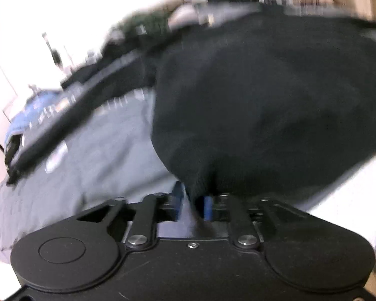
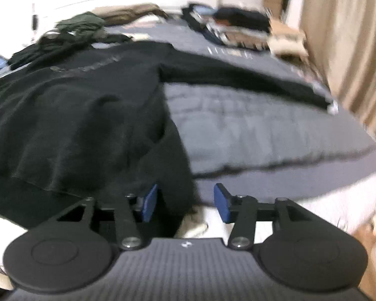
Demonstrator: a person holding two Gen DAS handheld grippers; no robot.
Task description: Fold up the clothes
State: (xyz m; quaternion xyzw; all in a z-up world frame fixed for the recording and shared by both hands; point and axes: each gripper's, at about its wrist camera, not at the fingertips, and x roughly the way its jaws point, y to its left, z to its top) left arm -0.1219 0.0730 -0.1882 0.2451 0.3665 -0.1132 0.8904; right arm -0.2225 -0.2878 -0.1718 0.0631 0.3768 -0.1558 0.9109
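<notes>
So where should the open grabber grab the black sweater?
Probably the near hem corner of the black sweater, which hangs between the blue pads of the open right gripper. Come from the near bed edge, sliding one finger under, because the hem is a thick edge there. The left gripper already pinches its own corner.

black grippers (image 2: 185, 202), blue finger pads (image 2: 223, 203)

Close, blurry wrist views, shared sweater (image 1: 263, 100)

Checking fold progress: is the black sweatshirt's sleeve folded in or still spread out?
Spread out. In the right wrist view the black sweatshirt has its sleeve stretched flat sideways across the grey bedspread.
</notes>
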